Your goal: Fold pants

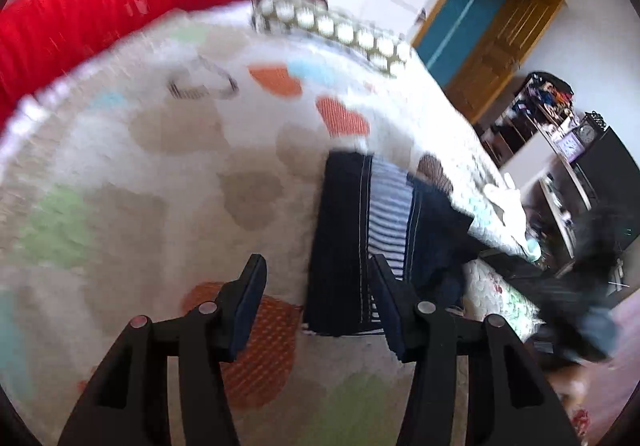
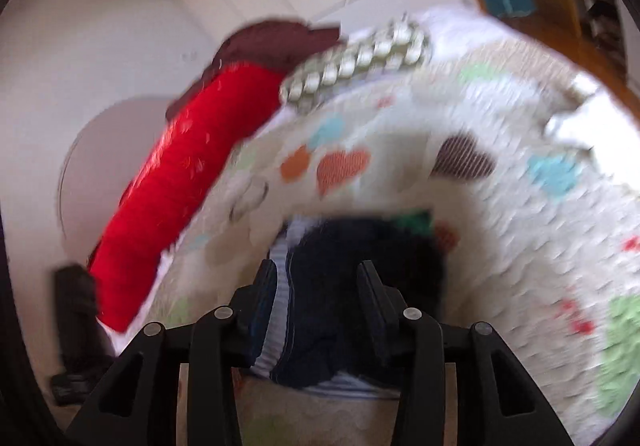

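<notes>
Dark navy pants (image 1: 344, 242) with a blue-and-white striped panel lie folded in a compact bundle on the heart-patterned quilt (image 1: 168, 150). My left gripper (image 1: 316, 266) is open and empty, its jaws spread just left of and over the bundle's near edge. In the right wrist view the pants (image 2: 360, 278) lie straight ahead between the jaws. My right gripper (image 2: 316, 270) is open, hovering over the bundle, with no cloth pinched. Both views are motion-blurred.
A red bolster (image 1: 100, 6) and a dotted pillow (image 1: 332, 26) lie at the head of the bed. The bed's right edge drops to the floor near a wooden door (image 1: 492, 46) and cluttered shelves (image 1: 560, 134). A dark blurred shape (image 1: 580, 286) shows at right.
</notes>
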### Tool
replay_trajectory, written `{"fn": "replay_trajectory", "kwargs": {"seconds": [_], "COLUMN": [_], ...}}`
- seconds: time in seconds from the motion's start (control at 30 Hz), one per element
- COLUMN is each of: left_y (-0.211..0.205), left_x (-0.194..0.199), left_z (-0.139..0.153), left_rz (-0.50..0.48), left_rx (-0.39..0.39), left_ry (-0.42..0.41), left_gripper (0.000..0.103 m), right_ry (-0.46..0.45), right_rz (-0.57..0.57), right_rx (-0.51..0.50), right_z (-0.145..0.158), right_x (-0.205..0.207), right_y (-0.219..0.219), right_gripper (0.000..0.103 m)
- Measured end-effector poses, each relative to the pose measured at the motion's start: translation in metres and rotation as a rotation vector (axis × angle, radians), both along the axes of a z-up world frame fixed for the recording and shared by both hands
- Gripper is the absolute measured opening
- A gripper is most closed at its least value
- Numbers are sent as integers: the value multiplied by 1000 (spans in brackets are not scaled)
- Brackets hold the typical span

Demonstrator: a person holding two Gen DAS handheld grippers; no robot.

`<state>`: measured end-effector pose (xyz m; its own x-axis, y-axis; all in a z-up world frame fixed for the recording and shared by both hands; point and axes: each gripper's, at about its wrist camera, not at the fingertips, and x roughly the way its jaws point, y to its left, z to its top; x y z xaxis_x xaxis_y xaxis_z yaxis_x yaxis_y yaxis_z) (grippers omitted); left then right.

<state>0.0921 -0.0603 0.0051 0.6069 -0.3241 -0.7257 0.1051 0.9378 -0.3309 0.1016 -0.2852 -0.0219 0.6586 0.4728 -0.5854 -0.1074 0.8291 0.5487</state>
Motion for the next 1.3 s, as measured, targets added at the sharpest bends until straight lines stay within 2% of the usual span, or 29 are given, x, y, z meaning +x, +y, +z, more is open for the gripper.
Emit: {"fn": "replay_trajectory", "kwargs": {"seconds": [0.07, 0.1, 0.13, 0.2, 0.3, 0.37, 0.57, 0.8, 0.9, 1.07, 1.17, 1.3], "left_y": [5, 6, 9, 13, 17, 20, 24, 33, 34, 33, 30, 21], "left_x": [-19, -31, -42, -63, -93, -111, -156, -198, -206, -201, -194, -194], "left_z": [19, 31, 42, 62, 88, 99, 127, 141, 143, 133, 124, 116], "left_rz": [35, 50, 63, 100, 168, 214, 288, 335, 335, 327, 313, 289], "left_rx": [57, 90, 118, 159, 188, 195, 204, 231, 281, 300, 327, 360], "left_ry": [-84, -135, -184, -274, -391, -447, -568, -607, -577, -511, -457, -447], "left_gripper": [53, 54, 58, 77, 84, 90, 101, 103, 103, 103, 103, 103], "right_ry": [126, 138, 118, 90, 19, -28, -84, -148, -160, -174, -149, -116], "right_rz": [12, 4, -14, -54, -79, -109, -166, -182, -193, -173, -168, -181], "right_rx": [-9, 1, 21, 36, -14, -64, -78, -166, -168, -202, -219, -214], "right_z": [-36, -43, -41, -23, 3, 18, 44, 65, 69, 70, 64, 54], "right_x": [17, 20, 16, 0, -34, -63, -124, -178, -192, -200, -197, -197], "right_y": [5, 3, -1, -6, -7, -5, -2, 26, 33, 44, 47, 45], "right_gripper": [46, 45, 45, 46, 47, 51, 52, 58, 62, 66, 66, 66]}}
